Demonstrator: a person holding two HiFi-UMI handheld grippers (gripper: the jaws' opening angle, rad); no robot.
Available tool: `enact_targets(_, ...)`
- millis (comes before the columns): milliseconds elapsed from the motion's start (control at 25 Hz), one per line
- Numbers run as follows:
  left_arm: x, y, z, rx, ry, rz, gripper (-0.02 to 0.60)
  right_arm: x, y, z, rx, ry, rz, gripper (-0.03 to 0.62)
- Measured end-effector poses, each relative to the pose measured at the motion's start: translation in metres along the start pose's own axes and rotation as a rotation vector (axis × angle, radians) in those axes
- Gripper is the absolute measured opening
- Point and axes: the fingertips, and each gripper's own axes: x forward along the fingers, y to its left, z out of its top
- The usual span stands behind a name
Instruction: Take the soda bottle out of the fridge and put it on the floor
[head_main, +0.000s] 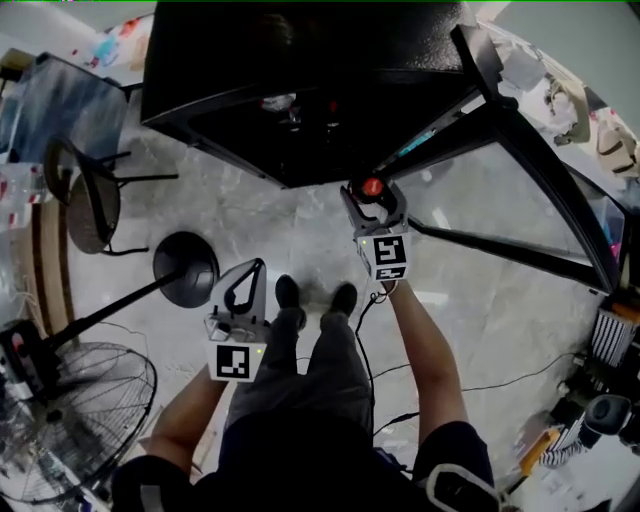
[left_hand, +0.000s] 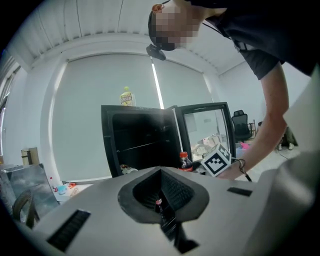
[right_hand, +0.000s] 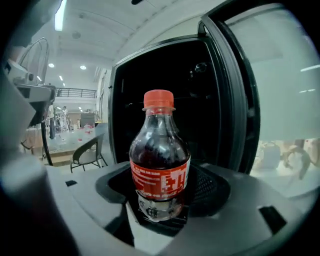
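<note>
our right gripper clamps the bottle upright, clear of the fridge, ready for the floor; left gripper idles closed, empty.

- The black fridge stands open; its glass door swings out rightward, walling that side.
- The right claw, clamped on a red-capped dark soda bottle, fills the space before the fridge's mouth.
- Bare grey marble floor lies open between fridge and the person's black shoes.
- A round black stand base and black mesh chair crowd the left.
</note>
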Motion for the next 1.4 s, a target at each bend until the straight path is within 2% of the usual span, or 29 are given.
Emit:
enact_targets(120, 0.008, -0.004, -0.024, 0.015, 0.033, -0.017, 0.023, -0.011, 0.01, -0.033, 0.016, 0.022, 0.011, 0.314)
enact_targets(520, 0.041, -0.013, -0.089, 0.024, -0.02, -0.021, 0.023, -0.014, 0.025, -0.155, 0.023, 0.078, 0.047, 0.314)
enact_targets(720, 0.06, -0.02, -0.139, 0.065, -0.024, -0.048, 0.023, -0.002, 0.029, -0.226, 0.028, 0.1, 0.062, 0.314)
enact_targets(960, 0.078, -0.021, -0.197, 0.053, -0.03, -0.036, 0.023, 0.017, 0.035, -0.322, 0.032, 0.149, 0.067, 0.314)
enact_targets(1120, 0.088, -0.026, -0.227, 0.079, -0.052, -0.072, 0.023, 0.03, 0.039, -0.379, 0.029, 0.169, 0.075, 0.314)
enact_targets(1240, 0.095, -0.024, -0.251, 0.084, -0.074, -0.081, 0.023, 0.041, 0.043, -0.413, 0.018, 0.171, 0.086, 0.314)
enact_targets(1400, 0.103, -0.014, -0.281, 0.055, -0.1, -0.049, 0.023, 0.053, 0.049, -0.447, 0.02, 0.156, 0.089, 0.314)
